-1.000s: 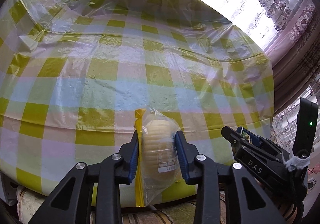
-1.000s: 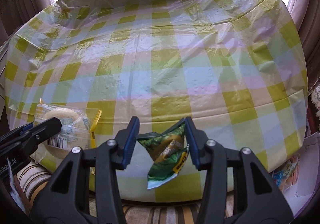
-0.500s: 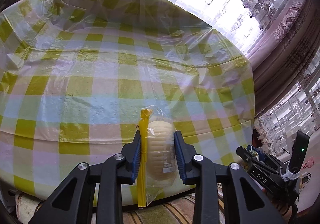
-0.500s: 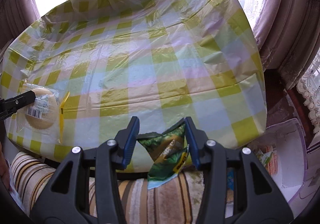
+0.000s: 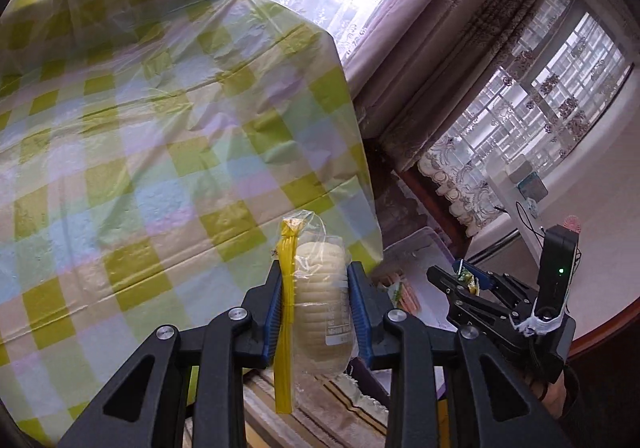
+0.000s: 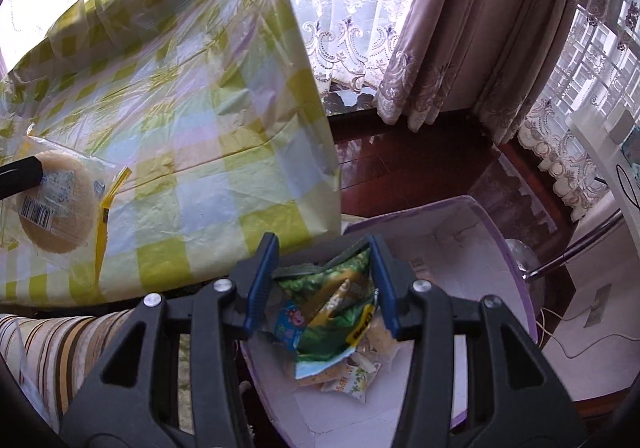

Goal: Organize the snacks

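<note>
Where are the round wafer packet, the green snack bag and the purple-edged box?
round wafer packet (image 5: 320, 300), left wrist view, wafer stack edge.
green snack bag (image 6: 332, 312), right wrist view, crumpled front.
purple-edged box (image 6: 472, 244), right wrist view, inner far wall.

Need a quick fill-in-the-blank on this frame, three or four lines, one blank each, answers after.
1. The left gripper is shut on a clear bag of round ____.
2. The right gripper holds a snack packet that is mostly ____ in colour.
3. That packet hangs above a white box with a ____ rim.
4. The tablecloth has a ____ pattern.

Answers: crackers; green; purple; checked
</note>
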Action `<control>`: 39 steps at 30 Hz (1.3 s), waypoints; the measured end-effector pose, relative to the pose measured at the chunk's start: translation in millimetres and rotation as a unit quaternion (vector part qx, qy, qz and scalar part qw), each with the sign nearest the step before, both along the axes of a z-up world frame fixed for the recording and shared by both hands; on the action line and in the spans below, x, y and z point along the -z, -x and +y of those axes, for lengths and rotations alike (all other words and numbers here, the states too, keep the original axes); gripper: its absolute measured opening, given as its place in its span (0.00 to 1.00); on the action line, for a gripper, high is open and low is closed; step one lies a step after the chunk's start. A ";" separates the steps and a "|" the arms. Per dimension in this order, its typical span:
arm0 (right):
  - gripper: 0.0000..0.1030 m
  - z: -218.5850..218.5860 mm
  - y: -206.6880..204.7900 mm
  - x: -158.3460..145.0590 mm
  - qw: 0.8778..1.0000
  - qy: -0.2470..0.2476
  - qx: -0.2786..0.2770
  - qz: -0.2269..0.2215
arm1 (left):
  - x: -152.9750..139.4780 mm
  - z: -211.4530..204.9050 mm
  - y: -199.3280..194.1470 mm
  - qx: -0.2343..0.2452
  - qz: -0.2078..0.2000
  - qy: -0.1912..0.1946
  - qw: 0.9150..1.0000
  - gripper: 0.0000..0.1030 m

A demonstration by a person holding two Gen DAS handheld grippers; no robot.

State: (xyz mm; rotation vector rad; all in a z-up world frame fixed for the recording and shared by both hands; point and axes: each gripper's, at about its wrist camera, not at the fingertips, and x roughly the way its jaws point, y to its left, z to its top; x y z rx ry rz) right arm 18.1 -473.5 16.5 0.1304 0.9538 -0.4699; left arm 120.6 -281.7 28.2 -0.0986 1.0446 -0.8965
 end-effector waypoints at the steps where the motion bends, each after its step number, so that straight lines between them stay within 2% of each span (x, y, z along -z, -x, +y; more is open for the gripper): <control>1: 0.48 -8.0 5.2 1.6 1.000 0.000 0.009 0.003 | 4.6 -14.1 2.9 0.016 0.010 -0.001 1.000 0.31; 5: 0.49 -37.0 27.3 10.0 0.999 0.006 0.043 0.017 | 26.0 -72.9 23.0 0.076 0.020 -0.033 0.996 0.31; 8: 0.49 -57.6 41.7 19.3 0.997 0.007 0.066 0.029 | 44.4 -106.0 35.1 0.104 0.037 -0.049 0.993 0.31; 11: 0.49 -74.1 54.4 27.9 0.995 0.005 0.087 0.038 | 63.3 -127.2 46.3 0.121 0.056 -0.071 0.989 0.31; 14: 0.49 -85.1 67.3 34.4 0.994 0.007 0.102 0.046 | 75.1 -141.5 56.8 0.136 0.078 -0.074 0.985 0.28; 16: 0.50 -91.1 72.8 38.3 0.992 0.008 0.112 0.051 | 76.0 -147.8 61.4 0.136 0.077 -0.075 0.985 0.26; 18: 0.51 -95.1 76.5 41.6 0.991 0.007 0.124 0.056 | 75.8 -151.1 61.3 0.128 0.080 -0.075 0.986 0.28; 20: 0.56 -95.7 79.9 41.6 0.989 0.009 0.132 0.059 | 78.3 -149.4 61.3 0.126 0.093 -0.080 0.984 0.35; 22: 0.57 -93.8 82.5 39.8 0.989 0.012 0.134 0.059 | 78.2 -140.7 62.3 0.120 0.106 -0.077 0.984 0.52; 25: 0.67 -88.9 84.9 35.8 0.988 0.014 0.139 0.061 | 76.2 -123.2 66.7 0.106 0.124 -0.075 0.984 0.62; 28: 0.71 -79.7 91.3 27.9 0.988 0.013 0.142 0.054 | 75.7 -100.2 73.2 0.087 0.137 -0.076 0.984 0.67; 32: 0.72 -62.8 98.9 20.1 0.989 0.008 0.142 0.050 | 75.2 -71.0 87.4 0.065 0.159 -0.078 0.982 0.67; 39: 0.72 -31.4 114.4 4.4 0.990 0.004 0.133 0.043 | 63.7 -44.7 113.4 0.044 0.115 -0.081 0.989 0.69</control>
